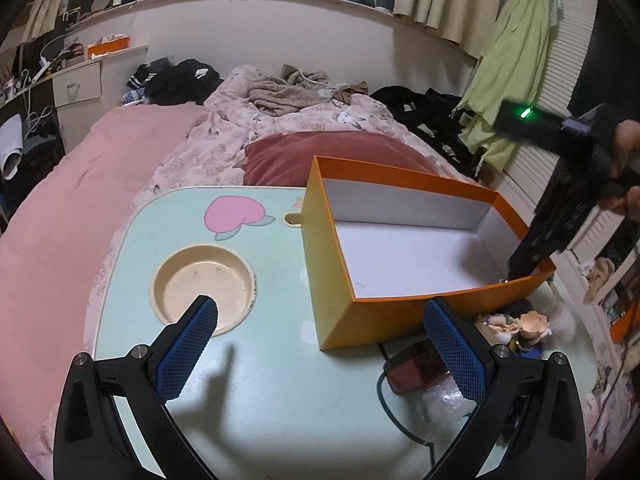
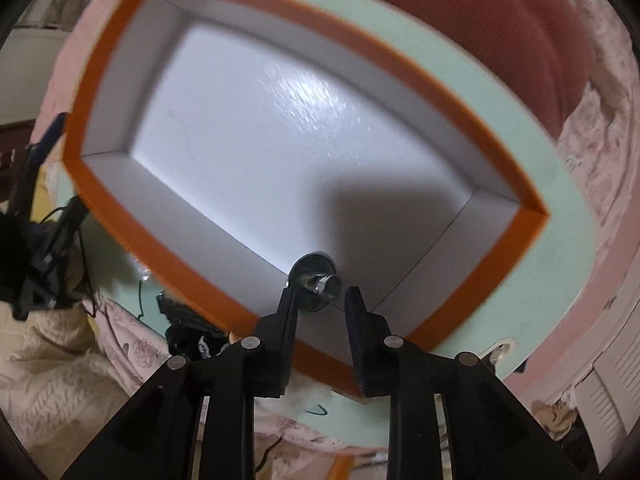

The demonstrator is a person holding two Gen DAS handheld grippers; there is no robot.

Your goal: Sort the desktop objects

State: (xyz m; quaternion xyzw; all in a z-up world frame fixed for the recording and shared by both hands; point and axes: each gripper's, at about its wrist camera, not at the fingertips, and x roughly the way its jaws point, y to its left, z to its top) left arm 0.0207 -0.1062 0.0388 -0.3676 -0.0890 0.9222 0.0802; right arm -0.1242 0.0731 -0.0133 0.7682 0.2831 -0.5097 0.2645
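A small, shiny dark round object with a metal stub at its middle (image 2: 314, 286) lies on the white floor of the open orange cardboard box (image 2: 108, 184), in the corner nearest the right tool (image 2: 320, 304); what it is cannot be told. It looks hard, smooth and light, so it would likely slip from a loose pinch and is best taken across its rim or by the stub. The right tool points steeply down over it, jaws slightly parted with the object just beyond the tips and apparently not pressed. The box looks light and stiff and could slide if nudged. It stands on the mint-green bench (image 1: 256, 420). The left tool (image 1: 320, 340) hangs spread wide and empty beside the box.
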